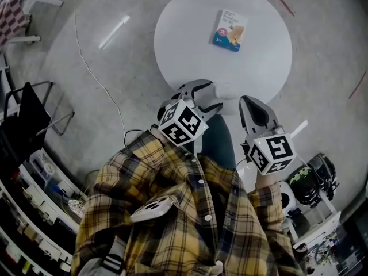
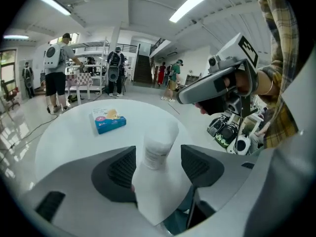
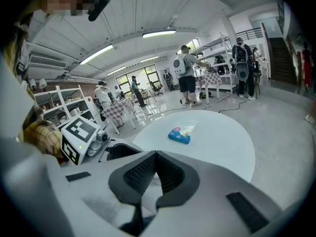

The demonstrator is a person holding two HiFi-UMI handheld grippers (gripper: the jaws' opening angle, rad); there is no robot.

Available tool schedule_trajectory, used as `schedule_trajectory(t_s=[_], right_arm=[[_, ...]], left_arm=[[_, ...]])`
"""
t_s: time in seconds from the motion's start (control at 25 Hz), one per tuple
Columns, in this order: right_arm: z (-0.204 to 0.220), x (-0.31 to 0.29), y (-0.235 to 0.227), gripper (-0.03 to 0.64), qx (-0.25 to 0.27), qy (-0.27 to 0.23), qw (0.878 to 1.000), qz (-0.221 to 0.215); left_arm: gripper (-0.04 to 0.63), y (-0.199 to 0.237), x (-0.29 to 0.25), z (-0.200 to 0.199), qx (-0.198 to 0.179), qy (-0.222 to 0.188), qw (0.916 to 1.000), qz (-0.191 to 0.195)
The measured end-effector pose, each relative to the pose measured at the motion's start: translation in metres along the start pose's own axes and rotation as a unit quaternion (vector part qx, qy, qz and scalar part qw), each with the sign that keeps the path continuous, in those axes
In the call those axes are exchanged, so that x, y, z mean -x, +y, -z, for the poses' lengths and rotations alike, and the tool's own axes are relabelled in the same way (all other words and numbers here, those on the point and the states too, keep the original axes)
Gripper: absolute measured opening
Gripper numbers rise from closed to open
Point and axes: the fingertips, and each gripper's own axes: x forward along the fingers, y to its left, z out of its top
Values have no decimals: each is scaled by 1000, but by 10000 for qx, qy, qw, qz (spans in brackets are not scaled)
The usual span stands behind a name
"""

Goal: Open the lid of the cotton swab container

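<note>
- At the near edge of a round white table (image 1: 190,45), a white swab container (image 2: 158,151), upright, with a printed label round its body.
- Around that container, the left gripper (image 2: 159,163): jaws wide apart, one ribbed pad on each side, a gap to the container on both sides, so no grip.
- No telling where the container's lid ends; its pale top blurs into the white tabletop behind.
- To the right and just beside, the right gripper (image 3: 155,174): jaws pressed together, nothing between them, tip over the table's rim.
- Further back on the table, well apart from the container, a blue tissue pack (image 1: 230,30), lying flat.
- Below both grippers in the head view, a yellow plaid shirt (image 1: 172,223).
- Beyond the table, several people standing on a pale, glossy floor (image 2: 29,115).
</note>
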Motion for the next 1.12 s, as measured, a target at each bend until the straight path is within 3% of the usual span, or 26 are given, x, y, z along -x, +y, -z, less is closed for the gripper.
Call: schedule_trajectory(t_s=[0.16,0.44,0.76,1.12], right_arm=[[3,4,1,17,-146,-54,9999,-20],[10,6,-5,17,-342,-70,9994,19],[12,10,-5,17,-436,-85,9990,32],[15,16,-10,17,-532,-111,9985,115]], left_arm=[[301,-2,-15,5,-500,114,9986,158],[310,0,-39,17,-1057,492,9923,421],[310,3,-53,22,-1195,728,9882,621],[308,2,-59,22,-1430,803,9848,573]])
